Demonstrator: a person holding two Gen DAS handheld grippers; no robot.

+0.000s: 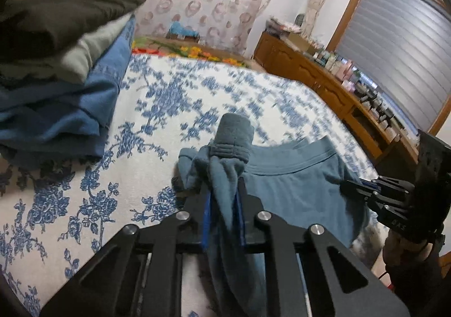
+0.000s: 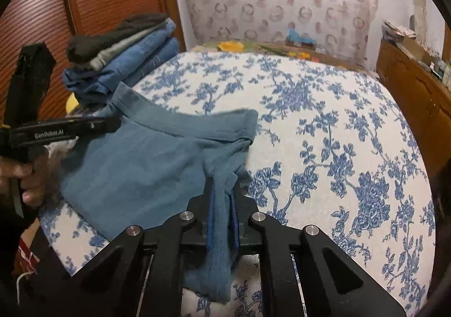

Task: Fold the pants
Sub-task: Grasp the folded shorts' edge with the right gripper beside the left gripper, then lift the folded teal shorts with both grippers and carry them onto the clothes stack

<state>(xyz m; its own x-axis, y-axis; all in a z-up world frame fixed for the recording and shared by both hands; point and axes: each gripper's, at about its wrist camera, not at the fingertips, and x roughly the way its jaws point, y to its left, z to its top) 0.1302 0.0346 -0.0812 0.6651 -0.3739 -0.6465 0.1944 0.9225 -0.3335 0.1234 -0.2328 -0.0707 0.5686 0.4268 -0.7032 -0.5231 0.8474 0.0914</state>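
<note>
The pants (image 2: 146, 164) are soft, fuzzy blue cloth, the bed cover (image 2: 324, 125) is woven cloth, the grippers are matt black, and the cabinet (image 1: 307, 71) is shiny wood.

Each wrist camera looked down along its own jaws, close over the bed (image 1: 157, 108); both views shared the teal pants (image 2: 146, 164).

Pants (image 2: 146, 164) on bed (image 2: 338, 108); stack (image 2: 124, 57) behind

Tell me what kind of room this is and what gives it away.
Most likely a bedroom in a home. The work surface is a bed under a blue floral bedspread, a stack of folded clothes sits at its far corner, and a wooden dresser crowded with small bottles lines the wall.
</note>
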